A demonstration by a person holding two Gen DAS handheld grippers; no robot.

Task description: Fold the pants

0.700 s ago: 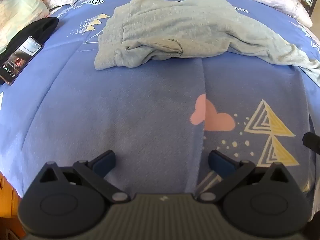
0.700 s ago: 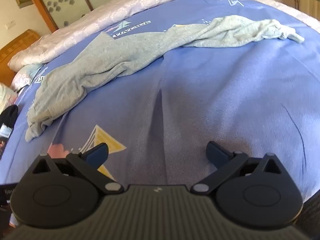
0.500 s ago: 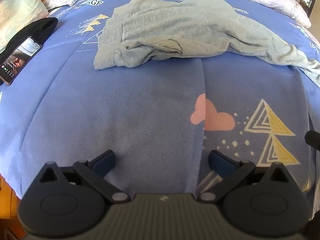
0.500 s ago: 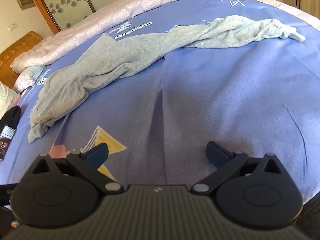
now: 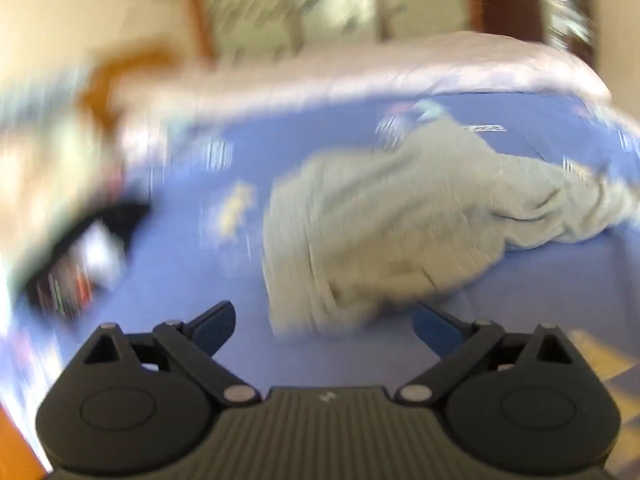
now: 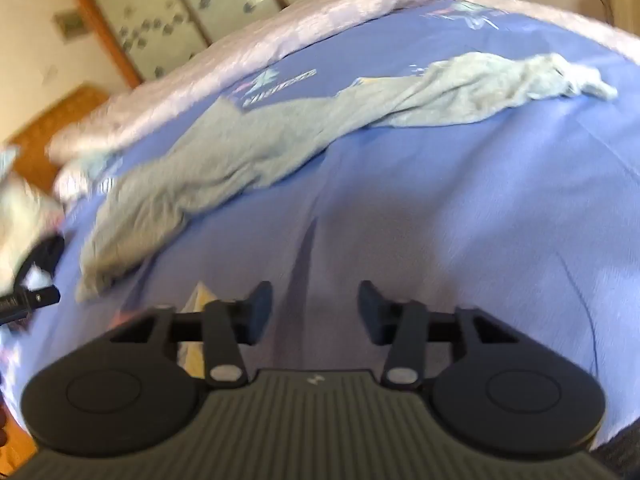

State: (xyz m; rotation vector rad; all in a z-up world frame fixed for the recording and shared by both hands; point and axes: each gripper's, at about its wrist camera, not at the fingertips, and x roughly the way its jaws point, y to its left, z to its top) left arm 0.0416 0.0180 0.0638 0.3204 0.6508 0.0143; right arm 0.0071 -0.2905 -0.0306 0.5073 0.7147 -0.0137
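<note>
Step in hand, by my read: reach in for a first grab on the grey sweatpants (image 5: 400, 224), nothing folded yet. To do it well, go for the waistband corners, not the bunched middle, and lift enough to shake the legs flat before any fold; a pinch on a loose wrinkle would drag the whole heap.

Left view, heavily motion-blurred: a phone (image 5: 76, 268) with lit screen on a dark item at far left on the blue bedspread (image 5: 192, 248). Left gripper (image 5: 322, 320) is spread wide, holding nothing. The near hem of the crumpled waist end sits just ahead of it, between the two fingertip lines and closer to the right-hand finger (image 5: 434, 326); touching or not, cannot tell through the blur.

Right view: right gripper (image 6: 316, 306) has its pads partly drawn in with a clear gap, gripping nothing, over a dark crease in the bedspread. The pants lie well apart from it, strung diagonally from the waist end at lower left to the leg cuffs (image 6: 576, 80) at upper right.
</note>
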